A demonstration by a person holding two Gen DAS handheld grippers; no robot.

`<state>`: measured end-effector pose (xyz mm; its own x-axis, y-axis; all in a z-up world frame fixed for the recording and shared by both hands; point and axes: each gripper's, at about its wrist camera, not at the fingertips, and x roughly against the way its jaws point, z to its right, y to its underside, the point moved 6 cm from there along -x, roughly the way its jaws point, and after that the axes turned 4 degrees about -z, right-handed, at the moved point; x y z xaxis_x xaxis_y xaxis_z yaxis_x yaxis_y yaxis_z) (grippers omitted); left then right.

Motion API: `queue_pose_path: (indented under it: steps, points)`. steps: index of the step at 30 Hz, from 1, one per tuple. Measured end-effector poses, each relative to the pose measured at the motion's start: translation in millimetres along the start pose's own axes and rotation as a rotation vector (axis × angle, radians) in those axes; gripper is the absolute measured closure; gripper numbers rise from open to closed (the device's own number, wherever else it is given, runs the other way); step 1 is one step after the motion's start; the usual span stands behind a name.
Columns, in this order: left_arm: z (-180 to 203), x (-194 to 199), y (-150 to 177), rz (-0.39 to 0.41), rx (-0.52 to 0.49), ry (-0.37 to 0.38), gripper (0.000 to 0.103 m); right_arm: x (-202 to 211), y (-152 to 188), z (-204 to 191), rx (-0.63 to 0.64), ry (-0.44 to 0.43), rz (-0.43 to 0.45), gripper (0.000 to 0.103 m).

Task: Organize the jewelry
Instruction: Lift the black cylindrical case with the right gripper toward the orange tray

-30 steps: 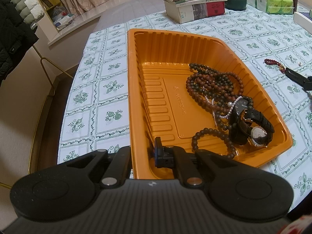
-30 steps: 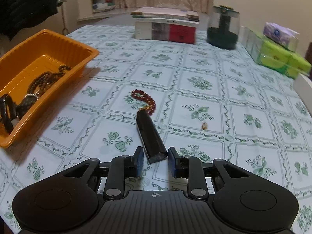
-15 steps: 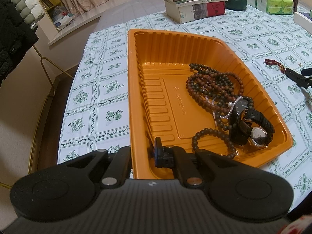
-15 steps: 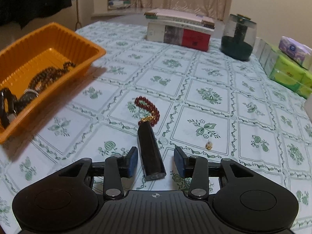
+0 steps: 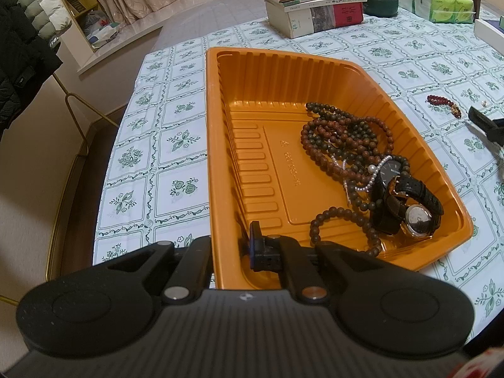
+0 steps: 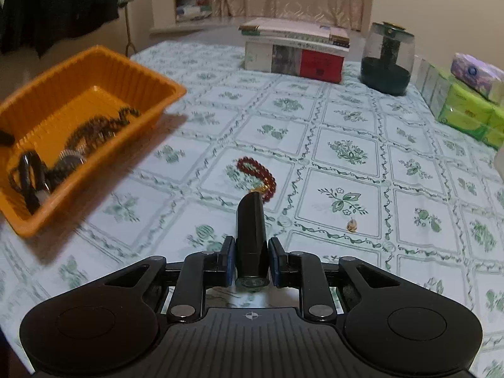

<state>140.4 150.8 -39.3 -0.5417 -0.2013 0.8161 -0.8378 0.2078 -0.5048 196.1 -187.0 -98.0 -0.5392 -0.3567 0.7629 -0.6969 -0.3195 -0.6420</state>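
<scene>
Right hand-held gripper (image 6: 251,260): I hold a black case (image 6: 251,231) pinched. Left hand-held gripper (image 5: 231,249): clamped on orange tray (image 5: 217,145) rim; beads, watches inside. Ahead on desk (image 6: 346,119): red bracelet (image 6: 258,173), small gold piece (image 6: 352,225) outstanding.

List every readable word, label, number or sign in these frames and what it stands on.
Orange tray, embossed on its floor: a triangle mark and a code, roughly "881285-YA"; digits uncertain.
Book stack: Chinese characters on the red spine, too small to read.
Tissue packs: printing blurred.
Black watch: dial print too small to read.
Black case between the right gripper fingers: round end mark, unreadable.
</scene>
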Motion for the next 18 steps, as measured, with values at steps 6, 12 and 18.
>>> queue_pose_path:
  steps: [6,12,18]
  points:
    - [0.4,0.5,-0.9,0.003,-0.001,0.0,0.098,12.2,-18.0,-9.2,-0.003,-0.011,0.041,0.081]
    - [0.9,1.4,-1.9,0.003,-0.002,0.001,0.098,18.4,-40.9,-34.0,0.039,-0.055,0.079,0.081]
    - [1.3,2.1,-3.5,0.006,-0.005,0.002,0.098,12.5,-57.5,-66.5,0.079,-0.115,0.086,0.081]
